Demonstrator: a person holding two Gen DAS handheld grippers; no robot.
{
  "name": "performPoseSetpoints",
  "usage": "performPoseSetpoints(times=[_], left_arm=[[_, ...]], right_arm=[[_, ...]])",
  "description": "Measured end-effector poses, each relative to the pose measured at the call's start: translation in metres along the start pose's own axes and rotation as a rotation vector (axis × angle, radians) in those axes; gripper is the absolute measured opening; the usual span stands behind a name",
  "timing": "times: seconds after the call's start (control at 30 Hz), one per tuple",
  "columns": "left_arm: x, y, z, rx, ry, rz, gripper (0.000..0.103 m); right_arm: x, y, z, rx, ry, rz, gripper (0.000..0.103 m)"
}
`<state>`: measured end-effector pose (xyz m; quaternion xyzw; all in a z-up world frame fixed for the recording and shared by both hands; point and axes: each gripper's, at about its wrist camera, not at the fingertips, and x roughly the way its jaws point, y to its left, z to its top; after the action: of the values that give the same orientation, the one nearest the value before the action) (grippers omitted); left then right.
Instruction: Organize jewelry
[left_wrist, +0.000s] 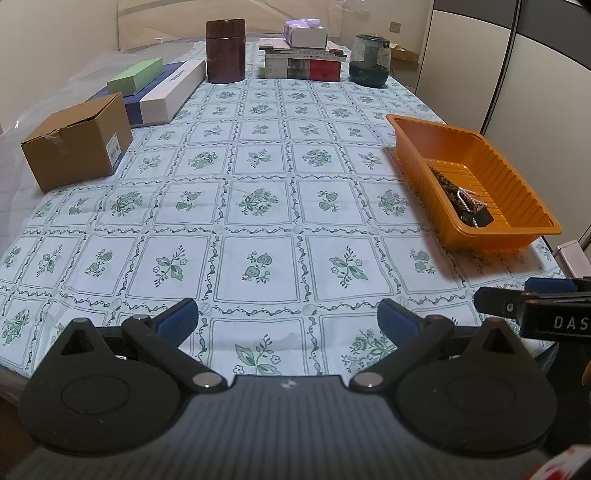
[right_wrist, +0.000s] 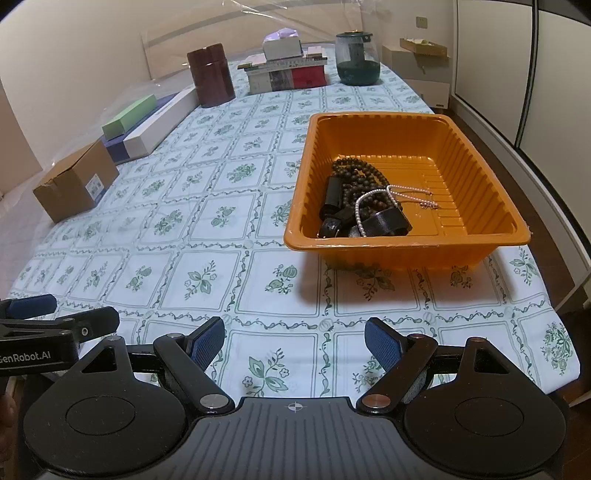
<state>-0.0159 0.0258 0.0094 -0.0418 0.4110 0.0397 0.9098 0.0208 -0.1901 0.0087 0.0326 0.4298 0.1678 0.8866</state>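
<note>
Jewelry (right_wrist: 364, 199) in orange tray (right_wrist: 406, 245), well beyond right gripper (right_wrist: 294, 341) fingers.

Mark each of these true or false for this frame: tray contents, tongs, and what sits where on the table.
1. The orange tray holds dark beads and a pearl strand. True.
2. The right tongs grip the pearl strand. False: they are open and empty, short of the tray.
3. The left tongs are open with nothing between them. True.
4. The cardboard box sits inside the tray. False: it stands on the tablecloth at the far left, apart from the tray.
5. The brown canister lies tipped over. False: it stands upright at the far end.
</note>
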Motion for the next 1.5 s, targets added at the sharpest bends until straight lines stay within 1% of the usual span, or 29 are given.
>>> performPoseSetpoints(times=[1.5], left_arm=[[0.0013, -0.0024, 0.0069, 0.016, -0.007, -0.01, 0.102]], right_arm=[[0.002, -0.0023, 0.0027, 0.001, -0.002, 0.0, 0.083]])
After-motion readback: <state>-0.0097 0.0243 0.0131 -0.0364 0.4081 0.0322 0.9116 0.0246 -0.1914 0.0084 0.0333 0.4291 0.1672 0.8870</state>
